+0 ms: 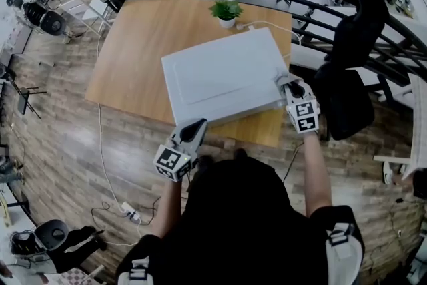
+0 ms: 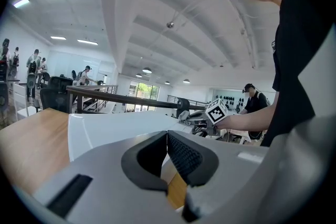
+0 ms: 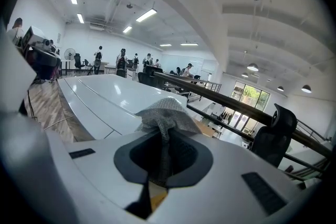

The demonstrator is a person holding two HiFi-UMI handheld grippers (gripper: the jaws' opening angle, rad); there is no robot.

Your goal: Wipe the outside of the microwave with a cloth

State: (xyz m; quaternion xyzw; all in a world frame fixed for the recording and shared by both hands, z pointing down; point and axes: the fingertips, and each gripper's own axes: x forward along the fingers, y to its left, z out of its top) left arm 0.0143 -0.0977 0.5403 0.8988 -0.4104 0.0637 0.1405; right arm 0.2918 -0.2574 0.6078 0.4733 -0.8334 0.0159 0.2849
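Obs.: white box-shaped microwave sits on the light wooden surface, with a small green potted plant just behind its rear edge. The right hand-held gripper is clenched on a grey woven cloth. The fabric bunches out above the pads at the microwave's front right corner, on or just over the top panel; contact cannot be confirmed from any view. The left hand-held gripper is clenched on nothing, pads meeting, just off the microwave's front left corner and, as far as I can see, not touching the casing. Judgement: a wipe of the top panel is in hand at that right corner. To do it well, tilt the right one so the bunched cloth, not the hard jaw tips, meets the panel. Press lightly and run straight, overlapping passes from the right edge toward the left, then take the side walls and door. The microwave may slide under a push, so the left one could brace the front left corner. Risk: the thin pinch of cloth may pull free if dragged hard.
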